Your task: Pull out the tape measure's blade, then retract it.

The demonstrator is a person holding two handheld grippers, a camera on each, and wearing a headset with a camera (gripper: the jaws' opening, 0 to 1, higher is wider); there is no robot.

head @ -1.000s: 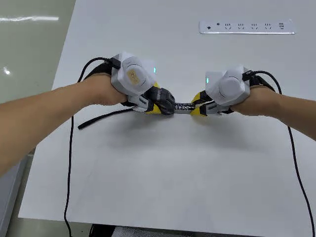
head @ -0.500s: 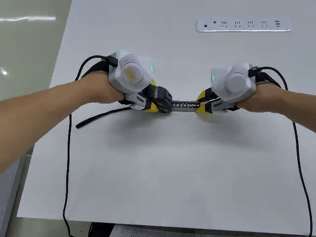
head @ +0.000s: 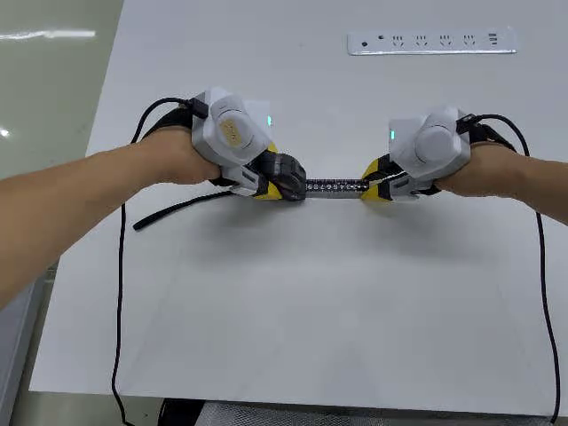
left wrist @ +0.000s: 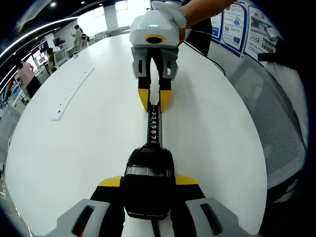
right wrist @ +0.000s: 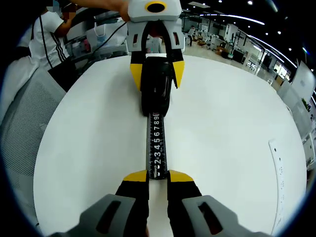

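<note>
White bench surface (head: 293, 302) occupies the near ground, with a black cable (head: 123, 266) trailing down along its left side. At mid-bench the left gripper (left wrist: 148, 181) has its yellow-tipped fingers (left wrist: 111, 181) clenched on the black tape measure case (right wrist: 156, 84), one at each side; whether the case touches the bench or sits just above it cannot be confirmed. A short run of blade (right wrist: 157, 148) extends straight and level from the case mouth, with numerals up to about 9 legible. The right gripper (right wrist: 158, 177) grasps the blade's free end between its two fingers (right wrist: 136, 176), facing the left gripper along the blade's line. Farther back, a white power strip (head: 430, 42) lies well apart from the work. Judged step: extraction is in hand, with only a little blade drawn out. The next move calls for drawing the right gripper away along the blade axis while the left holds the case steady. For retraction, guide the end back toward the case rather than letting it snap in.
</note>
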